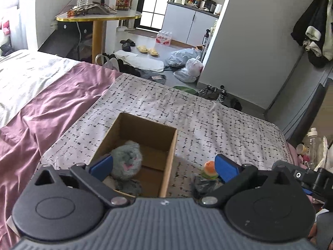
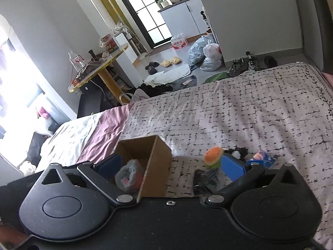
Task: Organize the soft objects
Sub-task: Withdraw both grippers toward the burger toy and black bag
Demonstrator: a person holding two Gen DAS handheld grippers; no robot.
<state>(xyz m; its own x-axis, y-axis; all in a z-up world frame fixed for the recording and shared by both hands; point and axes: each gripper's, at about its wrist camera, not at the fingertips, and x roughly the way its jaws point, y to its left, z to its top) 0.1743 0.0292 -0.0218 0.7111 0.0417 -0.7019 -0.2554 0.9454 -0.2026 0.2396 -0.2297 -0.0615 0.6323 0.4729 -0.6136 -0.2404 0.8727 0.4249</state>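
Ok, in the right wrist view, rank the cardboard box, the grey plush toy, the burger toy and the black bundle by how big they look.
1. cardboard box, clearly largest
2. grey plush toy, lying inside the box and partly hidden by its wall
3. black bundle and burger toy: these look alike in size, and the bundle lies nearer the camera, so no ranking between them.

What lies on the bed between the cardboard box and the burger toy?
Only bare patterned bedspread separates the cardboard box from the burger toy, clearest in the right wrist view.
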